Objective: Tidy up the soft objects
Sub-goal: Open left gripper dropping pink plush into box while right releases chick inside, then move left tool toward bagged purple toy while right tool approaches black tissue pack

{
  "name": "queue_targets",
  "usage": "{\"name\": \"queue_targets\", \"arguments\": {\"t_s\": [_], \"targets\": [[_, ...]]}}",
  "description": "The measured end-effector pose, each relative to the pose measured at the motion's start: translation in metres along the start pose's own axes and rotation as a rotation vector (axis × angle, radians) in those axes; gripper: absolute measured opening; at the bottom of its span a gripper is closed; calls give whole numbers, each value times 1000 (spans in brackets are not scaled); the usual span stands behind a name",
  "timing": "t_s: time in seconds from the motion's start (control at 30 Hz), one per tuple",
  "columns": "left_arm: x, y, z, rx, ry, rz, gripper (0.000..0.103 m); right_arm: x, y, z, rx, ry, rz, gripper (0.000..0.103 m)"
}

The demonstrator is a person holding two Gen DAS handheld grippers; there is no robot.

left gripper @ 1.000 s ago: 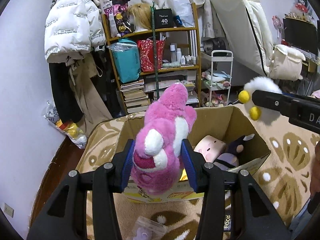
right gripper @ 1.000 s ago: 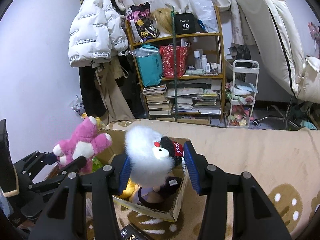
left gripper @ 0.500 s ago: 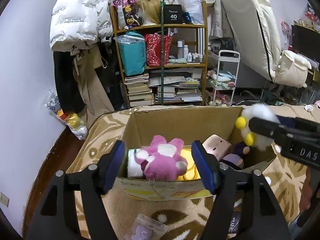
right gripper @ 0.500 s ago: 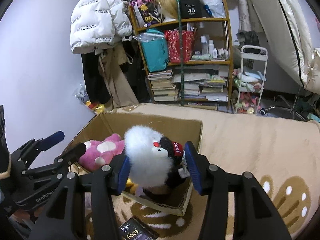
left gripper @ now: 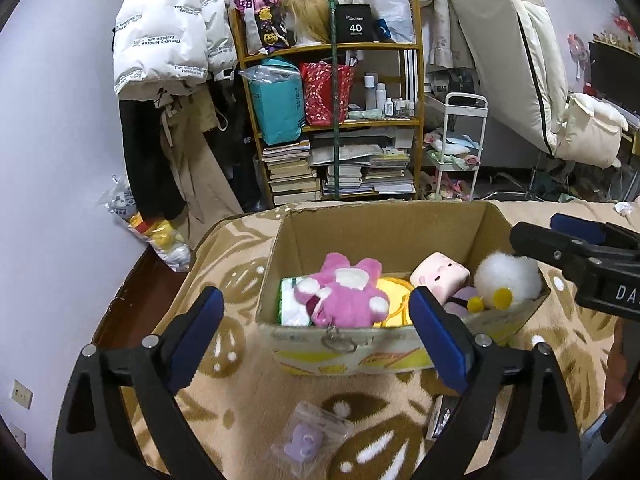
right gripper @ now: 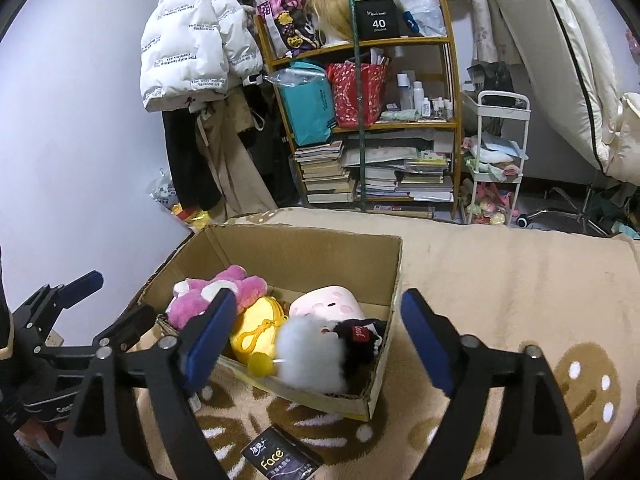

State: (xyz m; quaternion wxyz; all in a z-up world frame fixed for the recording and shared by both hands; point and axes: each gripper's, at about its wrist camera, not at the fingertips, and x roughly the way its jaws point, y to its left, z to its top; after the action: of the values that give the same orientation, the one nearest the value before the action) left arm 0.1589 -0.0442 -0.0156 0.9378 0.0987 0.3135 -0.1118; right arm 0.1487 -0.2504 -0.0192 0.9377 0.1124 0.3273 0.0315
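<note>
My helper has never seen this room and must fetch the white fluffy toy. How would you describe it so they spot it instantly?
Find the open cardboard box on the beige patterned blanket. In its near right corner lies the white fluffy toy, beside the pink block-shaped plush. Only it has long white fur with yellow pom-pom feet.

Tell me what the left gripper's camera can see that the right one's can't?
Only the left wrist view shows the little bag with a purple toy on the blanket. Only the right wrist view shows the black Face packet. Both show the cardboard box holding the pink plush, the pink pillow toy and the white fluffy toy.
</note>
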Motion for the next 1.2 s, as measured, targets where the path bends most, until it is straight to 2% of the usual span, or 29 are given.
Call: {"name": "queue_targets", "arguments": {"t_s": [0.07,0.17,0.43,0.93,1.2], "targets": [[-4,2,-1,1,4,11,95,-5,1,-1,3,-5,-11,99],[-12,7,-4,-1,14,20,95,-13,4,-4,5,-7,-26,103],[-35,21,-11,-35,48,13,95,-38,9,-12,6,-14,-40,103],[-72,11,-30,30,72,54,95,-69,20,-33,-11,5,-60,103],[-69,15,-34,12,100,53,95,-65,26,-45,-18,49,-63,103]]}}
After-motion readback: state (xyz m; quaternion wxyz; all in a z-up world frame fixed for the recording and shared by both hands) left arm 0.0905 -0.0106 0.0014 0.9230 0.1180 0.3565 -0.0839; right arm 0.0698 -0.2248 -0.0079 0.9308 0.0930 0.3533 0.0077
